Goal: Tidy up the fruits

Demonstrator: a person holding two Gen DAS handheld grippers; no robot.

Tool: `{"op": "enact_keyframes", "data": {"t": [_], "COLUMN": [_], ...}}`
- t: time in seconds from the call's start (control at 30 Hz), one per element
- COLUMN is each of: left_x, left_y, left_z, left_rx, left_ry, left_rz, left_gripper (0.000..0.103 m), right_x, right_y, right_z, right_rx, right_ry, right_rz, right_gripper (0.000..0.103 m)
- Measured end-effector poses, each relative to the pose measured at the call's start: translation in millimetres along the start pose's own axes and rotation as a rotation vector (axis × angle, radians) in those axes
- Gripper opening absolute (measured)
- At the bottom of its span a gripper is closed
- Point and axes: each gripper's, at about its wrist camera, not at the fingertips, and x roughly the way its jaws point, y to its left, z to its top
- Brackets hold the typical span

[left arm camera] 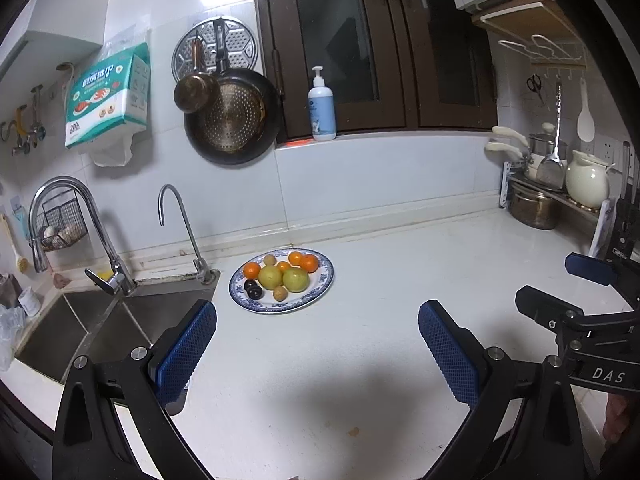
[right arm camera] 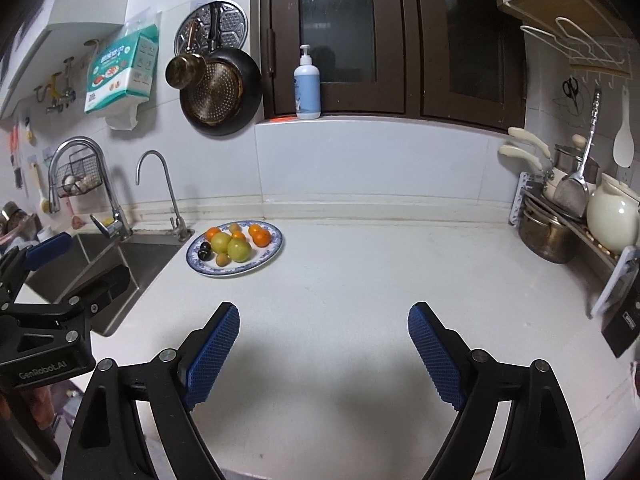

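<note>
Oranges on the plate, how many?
4. One at the plate's left rim, a small one mid-plate behind the green fruits, two touching at the back right. More could be hidden.

Fruits on plate, plate on counter right of sink

One plate holds four oranges, two large yellow-green fruits, two dark plums lying close together, and what look like two small brownish fruits, though they are too small to name surely. Two faucets stand at one sink. One pump bottle sits on the ledge, and two grippers are in view: the left gripper and the right gripper.
</note>
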Motion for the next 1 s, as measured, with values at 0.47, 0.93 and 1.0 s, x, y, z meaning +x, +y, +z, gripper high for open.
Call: {"op": "enact_keyframes", "data": {"t": [0.47,0.93,1.0], "left_x": [-27,-37,-37], "left_y": [-17,-22,-22], "left_z": [-2,-4,-4], "left_rx": [0.012,0.001,0.000], "left_ry": [-0.039,-0.057,-0.057], "left_rz": [0.003,0.021,0.023], "left_gripper": [0.103,0.103,0.103], "right_x": [-29,-38,-39], "right_y": [-12,-21,-22], "right_z": [-11,-13,-14], "right_rx": [0.015,0.008,0.007], "right_ry": [-0.019,-0.039,-0.044], "right_rz": [-0.015,-0.022,-0.030], "right_gripper": [0.087,0.087,0.087]}}
